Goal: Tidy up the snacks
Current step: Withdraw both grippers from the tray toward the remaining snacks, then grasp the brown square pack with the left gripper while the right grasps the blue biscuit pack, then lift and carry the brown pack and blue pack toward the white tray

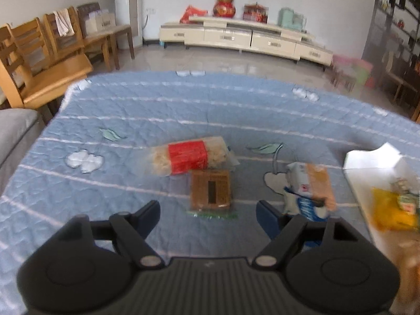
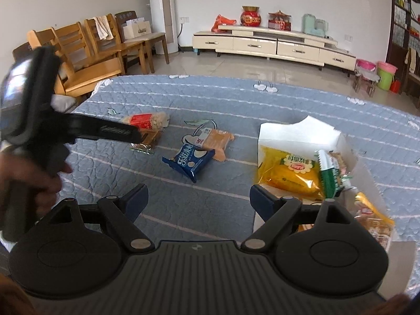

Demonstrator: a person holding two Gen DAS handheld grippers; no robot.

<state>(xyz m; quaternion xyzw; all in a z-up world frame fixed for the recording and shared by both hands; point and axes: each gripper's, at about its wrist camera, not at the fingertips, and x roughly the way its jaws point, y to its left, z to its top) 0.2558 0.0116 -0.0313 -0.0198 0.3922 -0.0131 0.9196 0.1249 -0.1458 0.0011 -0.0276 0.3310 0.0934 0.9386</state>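
On the blue quilted table lie a red-banded clear pack (image 1: 187, 158) (image 2: 143, 120), a brown cracker pack (image 1: 210, 189) (image 2: 149, 137), an orange-and-white wafer pack (image 1: 316, 183) (image 2: 214, 137) and a blue cookie pack (image 1: 305, 206) (image 2: 190, 161). A white box (image 1: 367, 157) (image 2: 283, 134) at the right holds a yellow pack (image 1: 393, 211) (image 2: 287, 172) and a green-and-white pack (image 2: 329, 176). My left gripper (image 1: 208, 219) is open, just short of the brown pack; it also shows in the right wrist view (image 2: 131, 134). My right gripper (image 2: 198, 199) is open and empty, beside the box.
Wooden chairs (image 1: 39, 60) (image 2: 86, 50) stand past the table's far left edge. A cream TV cabinet (image 1: 244, 38) (image 2: 273, 44) lines the far wall. A grey sofa arm (image 1: 15, 134) is at the left. Pink and green buckets (image 2: 386, 74) stand at the far right.
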